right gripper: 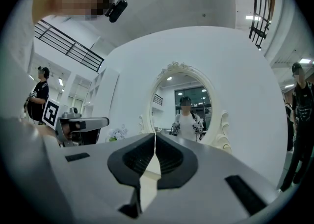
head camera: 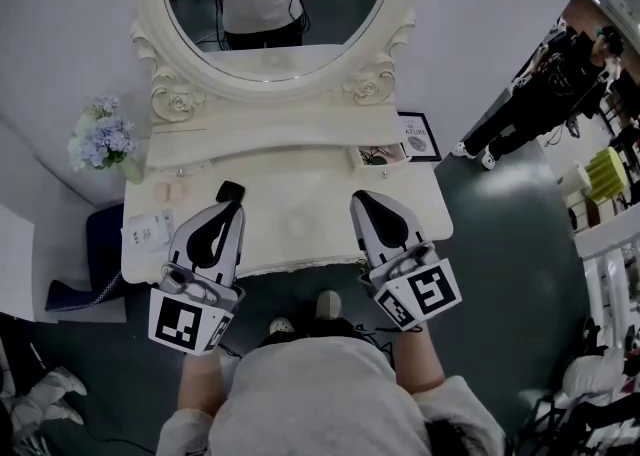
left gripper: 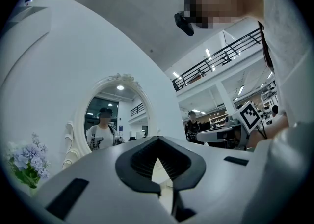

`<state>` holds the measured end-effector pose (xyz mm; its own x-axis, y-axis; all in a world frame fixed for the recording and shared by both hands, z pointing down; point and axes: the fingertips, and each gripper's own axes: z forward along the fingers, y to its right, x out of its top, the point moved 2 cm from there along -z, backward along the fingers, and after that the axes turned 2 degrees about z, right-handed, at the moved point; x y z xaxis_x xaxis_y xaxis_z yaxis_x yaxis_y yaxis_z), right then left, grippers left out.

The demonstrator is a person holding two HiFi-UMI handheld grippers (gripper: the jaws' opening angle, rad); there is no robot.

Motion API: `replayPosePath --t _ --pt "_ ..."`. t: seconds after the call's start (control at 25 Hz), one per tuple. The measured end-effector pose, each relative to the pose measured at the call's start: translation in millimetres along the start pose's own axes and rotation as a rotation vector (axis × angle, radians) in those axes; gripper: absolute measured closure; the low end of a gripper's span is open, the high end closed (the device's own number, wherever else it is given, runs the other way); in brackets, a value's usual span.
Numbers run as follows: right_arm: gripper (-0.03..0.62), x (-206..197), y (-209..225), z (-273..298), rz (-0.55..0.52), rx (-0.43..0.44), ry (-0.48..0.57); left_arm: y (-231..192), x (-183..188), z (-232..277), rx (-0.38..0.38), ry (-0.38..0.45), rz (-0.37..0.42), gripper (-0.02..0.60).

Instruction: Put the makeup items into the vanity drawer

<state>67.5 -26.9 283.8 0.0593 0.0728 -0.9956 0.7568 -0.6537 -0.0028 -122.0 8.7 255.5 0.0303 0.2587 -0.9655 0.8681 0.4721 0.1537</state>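
Cream vanity drawer (head camera: 357,158), open, with small indistinct items (head camera: 378,155) inside.

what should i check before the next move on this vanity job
1. Left tongs empty: ok, jaws together, nothing between them.
2. Right tongs empty: ok, jaws together, nothing held.
3. Tongs ready to grasp: not ok, both must open first.
4. Drawer open: ok, it looks pulled out at the right of the vanity, with something small inside.
5. Makeup item located: cannot tell; only a flat white packet shows, at the tabletop's left edge.
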Motion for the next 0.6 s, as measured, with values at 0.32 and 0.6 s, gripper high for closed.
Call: replayPosePath --t 0.32,0.6 --pt "0.571 3.0 -6.1 -2.6 0.001 -0.010 0.013 0.3 1.6 -3.2 -0.013 0.006 0.000 0.574" --pt "0.571 4.1 -8.5 -4.8 0.004 -0.017 0.021 1.4 0.2 -4.0 -0.019 0.007 -0.005 0.574"
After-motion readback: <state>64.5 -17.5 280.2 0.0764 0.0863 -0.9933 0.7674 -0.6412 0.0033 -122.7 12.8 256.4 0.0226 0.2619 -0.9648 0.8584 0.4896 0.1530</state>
